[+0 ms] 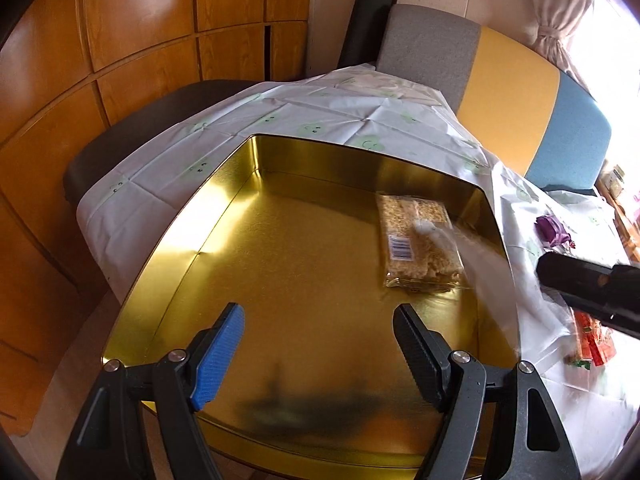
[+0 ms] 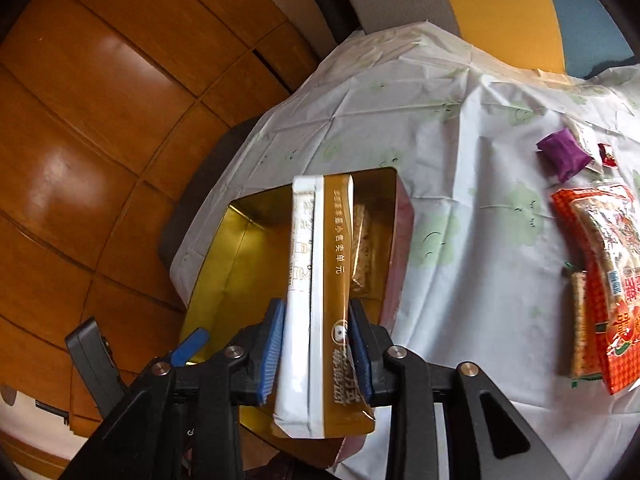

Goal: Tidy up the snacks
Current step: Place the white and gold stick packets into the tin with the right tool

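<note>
From the left wrist camera I look down into the gold tin (image 1: 280,264), which sits on the white tablecloth (image 1: 320,112) with its near rim under my left gripper (image 1: 320,344). The jaws stand wide apart with nothing between them. Most of the tin floor is bare; a clear packet of puffed-grain bars (image 1: 416,244) lies against its right wall. Beyond the far rim are a dark chair seat (image 1: 160,120), the wood-panelled wall (image 1: 120,40) and a grey, yellow and blue bench back (image 1: 508,92).

From the right wrist camera, my right gripper (image 2: 316,344) is clamped on a white-and-gold pouch (image 2: 320,280), held upright between the pads and hiding much of the tin. The pouch hangs over the tin's near right part. To the right, loose on the cloth and well apart from the tin, lie a purple sachet (image 2: 564,154), a small red wrapper (image 2: 608,156) and an orange snack bag (image 2: 604,272). The cloth between tin and snacks is open.
</note>
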`<action>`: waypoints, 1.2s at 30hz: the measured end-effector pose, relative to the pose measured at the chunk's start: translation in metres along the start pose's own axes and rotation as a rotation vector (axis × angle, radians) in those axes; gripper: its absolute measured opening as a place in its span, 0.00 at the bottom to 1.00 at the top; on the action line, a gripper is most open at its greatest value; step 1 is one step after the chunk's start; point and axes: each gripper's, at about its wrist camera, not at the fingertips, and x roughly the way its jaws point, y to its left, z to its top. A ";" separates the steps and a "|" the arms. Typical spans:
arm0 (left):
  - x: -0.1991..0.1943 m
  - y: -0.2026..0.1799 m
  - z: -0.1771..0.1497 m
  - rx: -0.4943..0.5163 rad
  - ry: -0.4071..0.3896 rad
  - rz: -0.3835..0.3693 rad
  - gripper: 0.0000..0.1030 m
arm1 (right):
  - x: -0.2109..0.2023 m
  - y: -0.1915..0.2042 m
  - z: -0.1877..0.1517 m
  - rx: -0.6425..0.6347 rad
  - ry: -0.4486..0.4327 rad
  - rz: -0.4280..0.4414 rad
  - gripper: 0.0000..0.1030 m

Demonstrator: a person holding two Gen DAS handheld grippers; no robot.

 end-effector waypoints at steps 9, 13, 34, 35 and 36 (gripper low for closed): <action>0.001 0.000 -0.003 0.004 0.001 0.010 0.75 | 0.020 0.013 -0.019 -0.110 0.053 -0.067 0.36; -0.003 -0.007 -0.004 0.026 -0.013 0.012 0.75 | 0.012 0.013 -0.024 -0.153 0.017 -0.109 0.36; -0.014 -0.032 -0.009 0.097 -0.025 0.004 0.75 | -0.022 -0.012 -0.037 -0.228 -0.089 -0.251 0.38; -0.015 -0.033 -0.009 0.098 -0.025 0.002 0.75 | -0.023 -0.013 -0.038 -0.228 -0.091 -0.255 0.38; -0.016 -0.034 -0.009 0.101 -0.027 0.001 0.75 | -0.024 -0.014 -0.038 -0.229 -0.093 -0.260 0.39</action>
